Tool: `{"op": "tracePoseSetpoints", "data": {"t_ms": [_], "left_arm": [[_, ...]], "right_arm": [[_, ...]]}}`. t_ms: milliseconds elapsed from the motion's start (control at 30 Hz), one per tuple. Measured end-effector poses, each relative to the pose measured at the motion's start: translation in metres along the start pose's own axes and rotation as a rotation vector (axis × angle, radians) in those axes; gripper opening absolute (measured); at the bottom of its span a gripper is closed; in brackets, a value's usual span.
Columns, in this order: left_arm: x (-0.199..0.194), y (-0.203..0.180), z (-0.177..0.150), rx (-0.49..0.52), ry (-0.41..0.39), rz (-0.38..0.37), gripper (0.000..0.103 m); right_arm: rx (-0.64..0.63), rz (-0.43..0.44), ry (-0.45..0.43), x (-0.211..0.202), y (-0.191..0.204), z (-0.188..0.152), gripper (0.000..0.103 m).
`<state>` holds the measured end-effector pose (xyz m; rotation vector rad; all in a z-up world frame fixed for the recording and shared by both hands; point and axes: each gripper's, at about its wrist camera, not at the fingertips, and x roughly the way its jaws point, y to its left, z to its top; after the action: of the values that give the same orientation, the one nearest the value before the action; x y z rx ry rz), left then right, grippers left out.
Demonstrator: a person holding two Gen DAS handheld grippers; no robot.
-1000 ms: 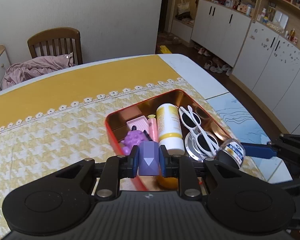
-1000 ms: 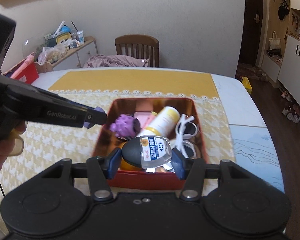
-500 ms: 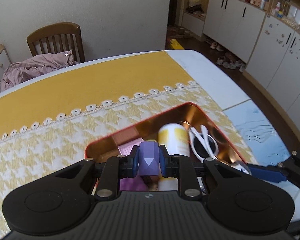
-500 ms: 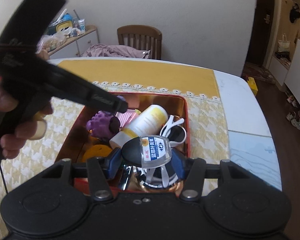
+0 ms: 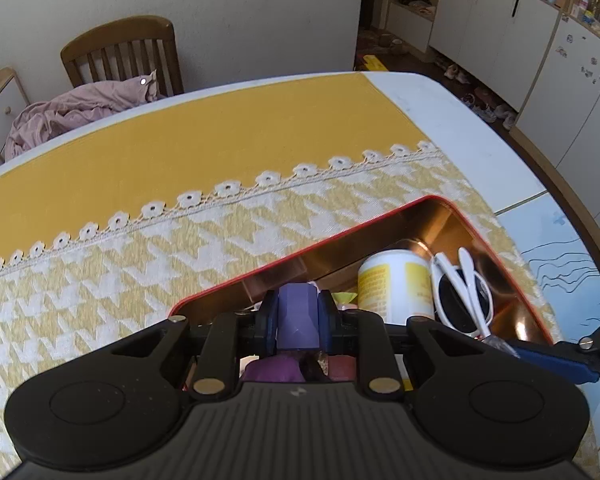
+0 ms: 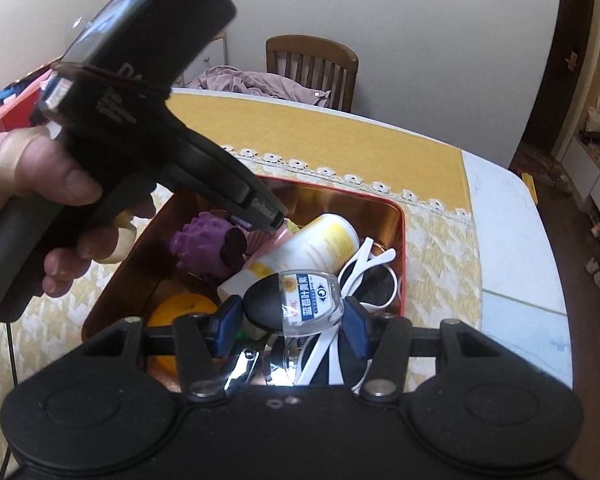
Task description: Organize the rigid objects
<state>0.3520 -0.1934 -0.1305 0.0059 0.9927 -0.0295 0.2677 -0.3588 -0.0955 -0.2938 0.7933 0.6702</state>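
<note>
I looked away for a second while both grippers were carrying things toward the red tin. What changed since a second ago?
Both grippers have come down over the red tin. The left gripper, still shut on the purple block, now reaches in above the purple spiky toy. The right gripper keeps its hold on the small clear bottle. Nothing was released; the tin's contents lie as before.

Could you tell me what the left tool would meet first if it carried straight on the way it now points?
Most likely the purple spiky toy in the red tin: the left tool, shut on a small purple block, points down just above it. Depth is uncertain.
</note>
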Motion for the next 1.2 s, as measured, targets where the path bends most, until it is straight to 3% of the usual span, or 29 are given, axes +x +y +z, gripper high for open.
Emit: {"op": "tracePoseSetpoints", "data": {"t_ms": [333,667,833,900,1067,1200], "left_arm": [[0.005,0.001,-0.005,-0.017,0.029,0.002,0.021],[-0.02,0.004,-0.012,-0.047,-0.01,0.007,0.022],[-0.041,0.003,-0.018,-0.058,-0.052,0.005,0.04],[-0.05,0.001,-0.021,-0.055,-0.073,0.007,0.052],[-0.074,-0.003,-0.031,-0.045,-0.112,-0.003,0.053],[-0.094,-0.003,-0.042,-0.053,-0.138,-0.019,0.06]], "right_arm": [[-0.028,-0.032,0.006,0.002,0.006,-0.002,0.054],[0.004,-0.02,-0.037,-0.016,0.003,-0.005,0.06],[0.04,-0.013,-0.054,-0.028,0.0,-0.008,0.065],[0.05,-0.008,-0.061,-0.034,-0.001,-0.01,0.068],[0.074,-0.014,-0.083,-0.052,-0.005,-0.015,0.074],[0.107,0.002,-0.094,-0.064,-0.009,-0.018,0.078]]}}
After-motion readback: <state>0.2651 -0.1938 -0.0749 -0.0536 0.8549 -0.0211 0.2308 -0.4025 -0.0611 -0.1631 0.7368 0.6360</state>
